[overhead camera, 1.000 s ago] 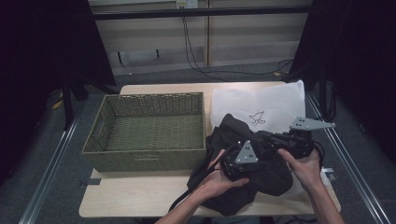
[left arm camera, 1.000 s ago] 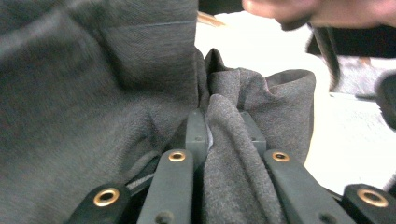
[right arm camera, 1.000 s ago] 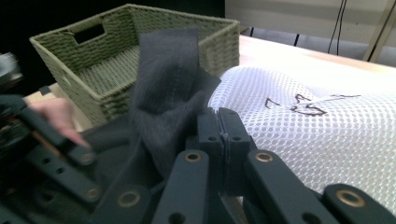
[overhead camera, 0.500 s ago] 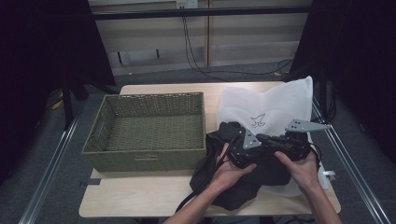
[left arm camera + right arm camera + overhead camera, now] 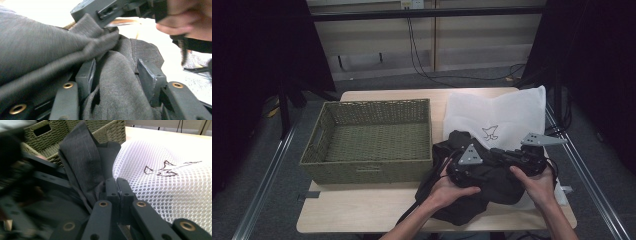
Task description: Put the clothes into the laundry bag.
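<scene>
a person sits at a pale wooden table (image 5: 362, 215) with a two-jaw gripper in each hand, both working a dark grey, crumpled piece of woven cloth (image 5: 484, 195). seen from the high view, the cloth lies heaped at the near right part of the table, just to the right of a rectangular olive-green woven basket (image 5: 372, 170) and touching that basket's near right corner. the far edge of the cloth overlaps a white mesh fabric bag (image 5: 507, 112) printed with a small black outline drawing; the bag spreads flat beyond and to the right of the cloth, beside the basket.

the left gripper (image 5: 462, 167) rests on top of the cloth, close to the basket's right wall, with the left hand (image 5: 444, 190) wrapped under it. in the left gripper view its two black jaws stand apart, having just been opening, with a fold of the grey cloth lying loose between the pads (image 5: 86, 75) and bulging up past them; the pads do not press on it.

the right gripper (image 5: 524, 159) sits on the cloth farther from the basket, over the near edge of the mesh bag, gripped by the right hand (image 5: 539, 182). in the right gripper view its fingertips (image 5: 111, 187) are pressed together, pinching a thin edge of the grey cloth, which rises as a standing fold towards the basket behind it.
</scene>
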### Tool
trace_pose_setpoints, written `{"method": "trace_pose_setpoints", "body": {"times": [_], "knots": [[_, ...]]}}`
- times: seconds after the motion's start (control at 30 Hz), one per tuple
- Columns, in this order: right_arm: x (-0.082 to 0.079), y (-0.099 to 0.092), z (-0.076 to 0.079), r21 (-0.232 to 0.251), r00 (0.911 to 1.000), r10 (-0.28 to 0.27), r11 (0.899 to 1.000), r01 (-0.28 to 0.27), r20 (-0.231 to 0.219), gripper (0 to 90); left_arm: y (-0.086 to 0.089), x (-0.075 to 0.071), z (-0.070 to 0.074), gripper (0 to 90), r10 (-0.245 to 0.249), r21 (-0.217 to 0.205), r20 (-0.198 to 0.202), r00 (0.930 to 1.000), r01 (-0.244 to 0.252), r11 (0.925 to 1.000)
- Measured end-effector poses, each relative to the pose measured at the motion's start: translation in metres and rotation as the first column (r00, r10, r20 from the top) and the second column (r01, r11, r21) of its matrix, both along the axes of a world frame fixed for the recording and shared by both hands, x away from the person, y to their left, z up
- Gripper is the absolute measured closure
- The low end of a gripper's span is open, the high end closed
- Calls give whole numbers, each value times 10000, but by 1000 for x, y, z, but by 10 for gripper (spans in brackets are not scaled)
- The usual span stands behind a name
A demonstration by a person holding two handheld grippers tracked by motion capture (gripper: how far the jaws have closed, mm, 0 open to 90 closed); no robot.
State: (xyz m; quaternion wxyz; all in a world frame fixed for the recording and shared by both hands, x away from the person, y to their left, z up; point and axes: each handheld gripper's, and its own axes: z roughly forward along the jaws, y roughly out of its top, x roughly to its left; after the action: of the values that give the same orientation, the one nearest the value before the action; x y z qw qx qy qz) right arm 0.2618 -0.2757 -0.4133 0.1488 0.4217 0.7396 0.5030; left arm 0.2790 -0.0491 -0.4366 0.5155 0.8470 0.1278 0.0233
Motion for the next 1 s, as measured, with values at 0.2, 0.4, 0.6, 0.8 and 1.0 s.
{"method": "trace_pose_setpoints", "body": {"times": [0.2,0.4,0.6,0.8,1.0], "knots": [[-1,-3,1,28,9999,-101,9999,101,86,892,30,-3,13,422,-133,-302,68,9999,135,9995],[1,-5,2,85,9998,-191,9998,190,77,892,52,10,40,419,-73,-865,363,9993,105,9962],[0,-6,2,42,9998,-176,9998,176,93,892,64,36,58,388,435,-1188,454,9980,-379,9922],[1,-6,2,56,9998,-179,9998,179,114,892,49,59,46,230,-147,-589,-374,9992,125,9982],[1,-8,3,105,9997,-220,9997,219,119,892,32,36,38,225,-1201,380,-525,9914,1222,9918]]}}
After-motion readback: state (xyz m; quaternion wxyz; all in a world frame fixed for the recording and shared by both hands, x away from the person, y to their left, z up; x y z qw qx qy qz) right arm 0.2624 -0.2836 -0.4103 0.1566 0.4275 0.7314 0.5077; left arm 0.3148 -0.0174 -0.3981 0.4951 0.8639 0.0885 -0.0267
